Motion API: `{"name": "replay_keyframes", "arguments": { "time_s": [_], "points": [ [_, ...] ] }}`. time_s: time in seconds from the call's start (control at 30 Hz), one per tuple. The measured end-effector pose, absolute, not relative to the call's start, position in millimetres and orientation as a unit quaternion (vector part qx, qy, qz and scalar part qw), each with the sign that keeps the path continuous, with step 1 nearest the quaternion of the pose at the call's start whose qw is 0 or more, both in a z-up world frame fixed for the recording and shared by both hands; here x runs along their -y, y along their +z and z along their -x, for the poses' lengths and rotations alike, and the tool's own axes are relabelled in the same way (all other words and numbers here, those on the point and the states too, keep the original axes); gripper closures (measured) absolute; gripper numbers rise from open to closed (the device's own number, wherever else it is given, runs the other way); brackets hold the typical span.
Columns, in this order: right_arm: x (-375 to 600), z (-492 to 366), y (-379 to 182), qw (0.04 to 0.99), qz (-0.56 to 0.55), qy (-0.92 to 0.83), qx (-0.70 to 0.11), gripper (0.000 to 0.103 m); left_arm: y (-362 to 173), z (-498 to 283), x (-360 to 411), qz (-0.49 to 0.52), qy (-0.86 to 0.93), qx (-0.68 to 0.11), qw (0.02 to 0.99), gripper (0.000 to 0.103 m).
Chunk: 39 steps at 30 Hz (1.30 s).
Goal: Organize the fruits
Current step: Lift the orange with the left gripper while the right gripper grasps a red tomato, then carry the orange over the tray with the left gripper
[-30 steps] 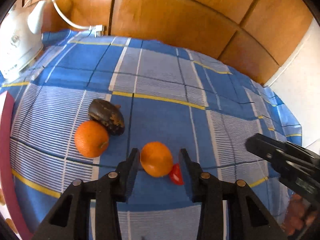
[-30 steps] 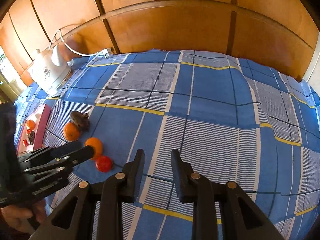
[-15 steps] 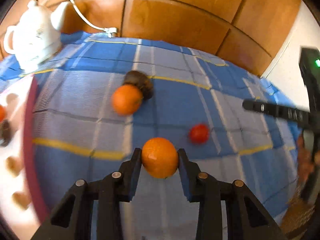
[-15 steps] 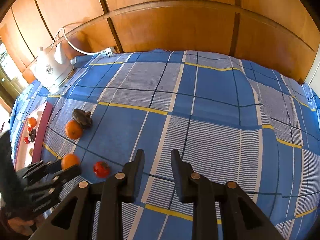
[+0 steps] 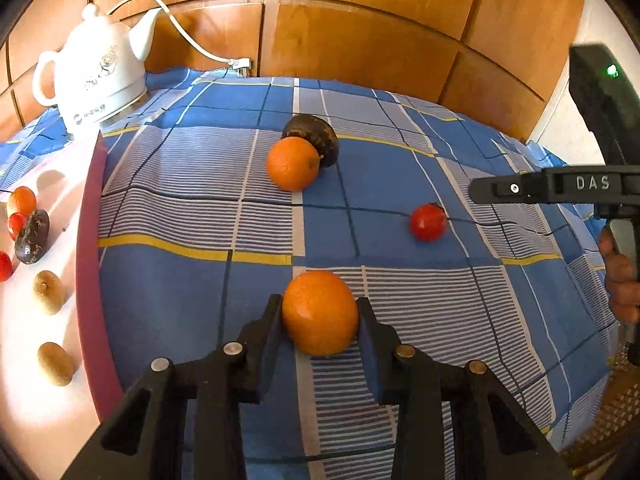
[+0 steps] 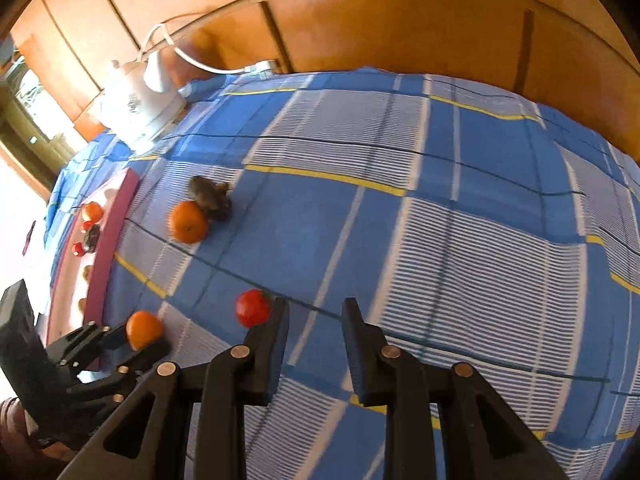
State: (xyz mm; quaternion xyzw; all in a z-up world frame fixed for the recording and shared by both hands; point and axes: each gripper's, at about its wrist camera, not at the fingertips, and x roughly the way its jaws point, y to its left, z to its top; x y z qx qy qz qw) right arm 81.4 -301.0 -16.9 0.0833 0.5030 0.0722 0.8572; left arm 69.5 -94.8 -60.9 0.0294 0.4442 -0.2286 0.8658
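Observation:
My left gripper (image 5: 319,307) is shut on an orange (image 5: 320,313) and holds it above the blue checked cloth; it shows too in the right wrist view (image 6: 144,330). A second orange (image 5: 293,164) lies on the cloth touching a dark avocado (image 5: 316,136). A red tomato (image 5: 427,222) lies alone to the right. My right gripper (image 6: 315,312) is open and empty, its left finger just right of the tomato (image 6: 252,307). A white tray (image 5: 48,412) with a maroon rim at the left holds several fruits.
A white electric kettle (image 5: 96,76) with a cord stands at the back left by the wooden wall panels (image 5: 360,36). The tray (image 6: 105,256) lies along the left side of the cloth. The right tool's body (image 5: 600,184) reaches in from the right.
My left gripper closed on the orange, lifted it and carried it back and left, turning toward the tray. My right gripper moved left toward the tomato, still open.

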Motion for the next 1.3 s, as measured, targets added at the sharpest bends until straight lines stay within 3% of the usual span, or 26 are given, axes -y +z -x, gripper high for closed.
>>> {"name": "replay_keyframes", "arguments": {
  "time_s": [0.63, 0.97, 1.3],
  "points": [
    [257, -100, -52, 0.848, -0.042, 0.052, -0.527, 0.07, -62, -67, 93, -0.029, -0.235, -0.436, 0.868, 0.067],
    [241, -86, -57, 0.879, 0.014, 0.027, -0.476, 0.073, -59, -69, 96, -0.038, -0.231, -0.44, 0.867, 0.068],
    [244, -76, -61, 0.903, -0.005, 0.016, -0.43, 0.072, -45, -63, 90, -0.034, -0.213, -0.445, 0.869, 0.068]
  ]
}}
